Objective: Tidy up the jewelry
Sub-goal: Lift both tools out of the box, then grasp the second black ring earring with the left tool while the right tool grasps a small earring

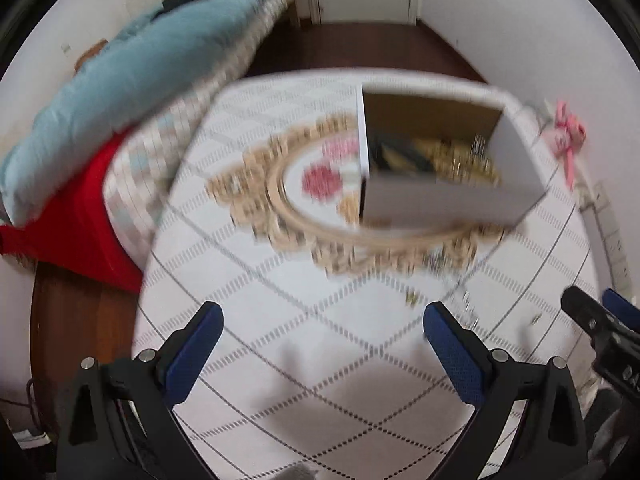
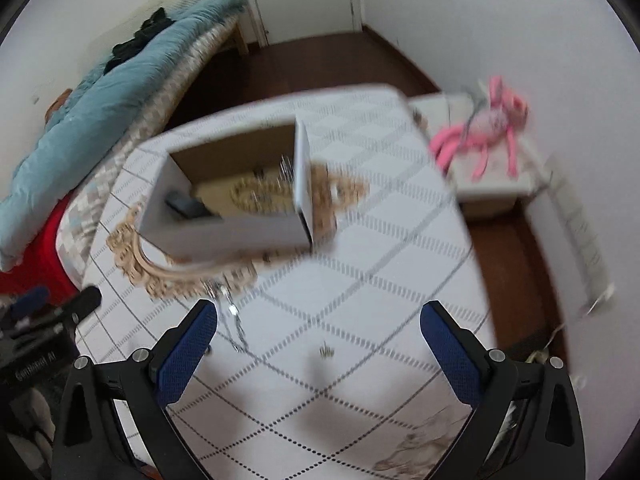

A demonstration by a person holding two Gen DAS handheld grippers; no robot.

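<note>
A white cardboard box (image 1: 448,200) (image 2: 228,232) stands open on the patterned tablecloth, with gold jewelry (image 1: 460,160) (image 2: 260,194) and a dark item inside. A silver chain (image 2: 234,322) lies on the cloth just ahead of my right gripper's left finger. A small gold piece (image 2: 327,351) lies between my right gripper's fingers; small pieces (image 1: 412,298) also show in the left wrist view. My left gripper (image 1: 320,320) is open and empty above the cloth. My right gripper (image 2: 318,320) is open and empty. Both views are blurred.
The table (image 1: 280,360) carries a white cloth with a gold floral medallion (image 1: 288,208). A bed with a blue duvet (image 1: 132,80) and red cloth is to the left. A pink plush (image 2: 484,128) lies on a small stand at the right. Dark wood floor surrounds the table.
</note>
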